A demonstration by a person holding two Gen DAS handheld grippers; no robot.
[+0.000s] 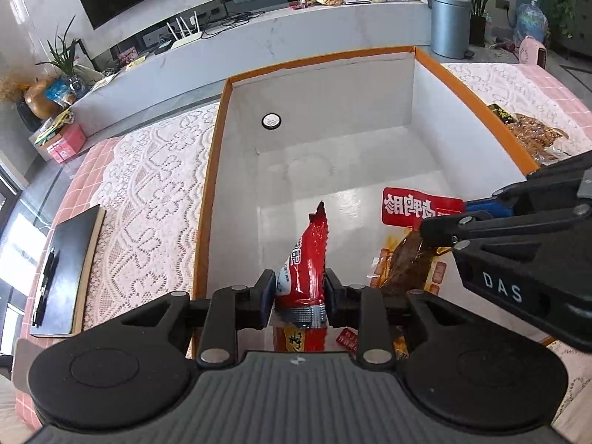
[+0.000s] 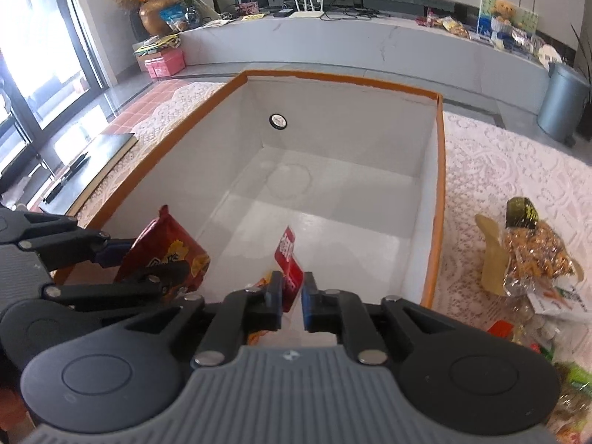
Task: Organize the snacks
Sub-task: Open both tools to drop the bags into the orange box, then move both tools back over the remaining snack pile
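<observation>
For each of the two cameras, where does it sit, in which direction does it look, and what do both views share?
Left wrist: sits on the left gripper, looks forward and down into the orange-rimmed box; its fingers clamp a red snack packet, and the right gripper enters from the right.
Right wrist: sits on the right gripper, facing the same box, holding a red-labelled clear packet; the left gripper shows at left.
Shared: box, both grippers, both packets.

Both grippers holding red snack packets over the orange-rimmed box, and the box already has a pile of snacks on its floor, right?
Not quite. Left gripper and right gripper each hold a red snack packet over the orange-rimmed box, but the right wrist view shows the box floor bare; remaining snacks lie outside it.
</observation>
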